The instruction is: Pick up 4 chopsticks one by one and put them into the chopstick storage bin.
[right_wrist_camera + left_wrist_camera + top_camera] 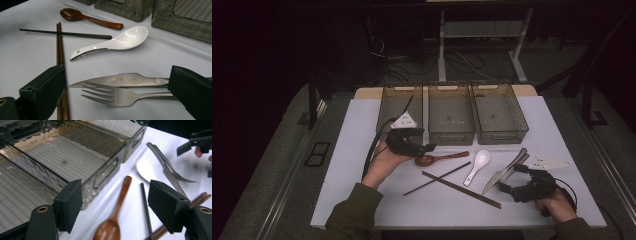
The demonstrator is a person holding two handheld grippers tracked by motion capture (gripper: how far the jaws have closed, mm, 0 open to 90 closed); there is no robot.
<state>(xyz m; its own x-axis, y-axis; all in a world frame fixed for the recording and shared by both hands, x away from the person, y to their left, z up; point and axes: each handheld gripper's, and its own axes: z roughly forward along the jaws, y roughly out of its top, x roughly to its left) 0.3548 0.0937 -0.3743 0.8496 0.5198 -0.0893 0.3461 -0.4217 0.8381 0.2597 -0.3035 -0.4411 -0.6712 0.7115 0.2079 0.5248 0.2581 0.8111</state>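
A brown wooden spoon (441,158) (110,230) lies on the white table sheet (352,190). My left gripper (428,147) (116,195) hovers open just above the spoon's bowl end, with nothing gripped. To the right lie a white ceramic spoon (477,165) (120,41), a black chopstick (437,178) (65,33) and a brown pair of chopsticks (460,189) (60,50) crossing it. A steel knife (125,80) and fork (112,96) lie side by side at the right (507,172). My right gripper (512,179) (117,85) is open, low over their handles.
Three smoky clear bins stand in a row at the back: left (401,112), middle (451,112) (75,152), right (499,112). All look empty. A white three-cornered plate (549,162) lies at the right edge. Bare sheet runs along the front and left.
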